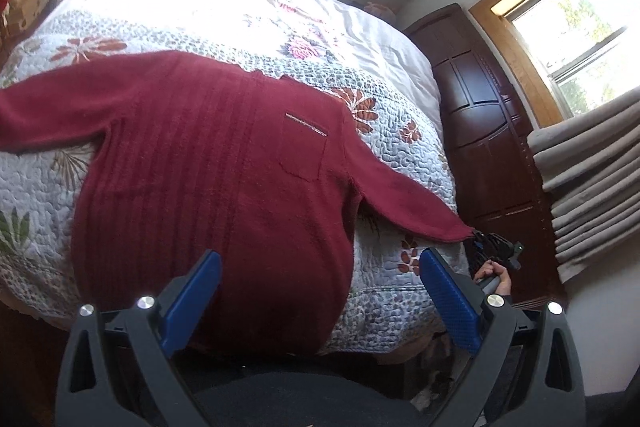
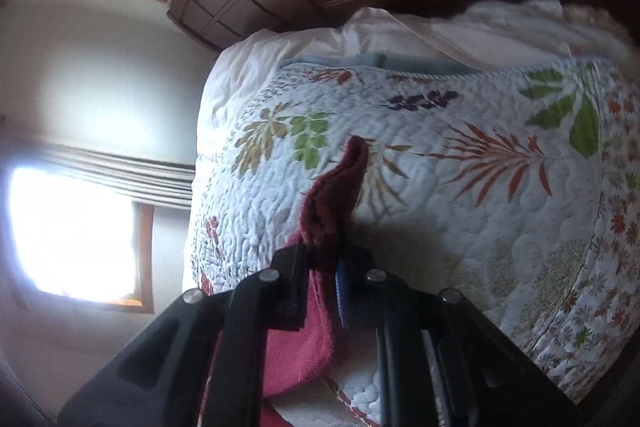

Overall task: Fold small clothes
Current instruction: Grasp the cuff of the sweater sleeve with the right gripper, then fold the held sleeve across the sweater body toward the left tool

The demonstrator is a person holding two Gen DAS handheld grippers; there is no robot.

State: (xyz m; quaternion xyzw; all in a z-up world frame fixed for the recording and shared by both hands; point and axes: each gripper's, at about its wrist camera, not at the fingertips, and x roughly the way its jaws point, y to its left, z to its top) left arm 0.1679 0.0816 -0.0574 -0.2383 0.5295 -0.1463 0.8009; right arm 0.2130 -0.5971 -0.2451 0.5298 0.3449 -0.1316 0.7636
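A dark red knit sweater (image 1: 208,163) with a chest pocket lies spread face up on the flowered quilt (image 1: 404,155) of a bed. My left gripper (image 1: 320,267) hovers open above the sweater's hem, its blue pads wide apart and holding nothing. The right sleeve (image 1: 416,207) stretches out toward the bed's right edge, where my right gripper (image 1: 482,241) is shut on the cuff, with a hand behind it. In the right wrist view the right gripper (image 2: 324,255) pinches the red cuff (image 2: 332,195), which sticks up between the fingers above the quilt (image 2: 460,211).
A dark wooden wardrobe (image 1: 480,95) stands close to the bed's right side. A window (image 1: 580,39) with a folded grey blind (image 1: 592,187) is on the right wall. White bedding (image 2: 440,31) shows past the quilt's edge. The other sleeve (image 1: 52,119) reaches the left side of the bed.
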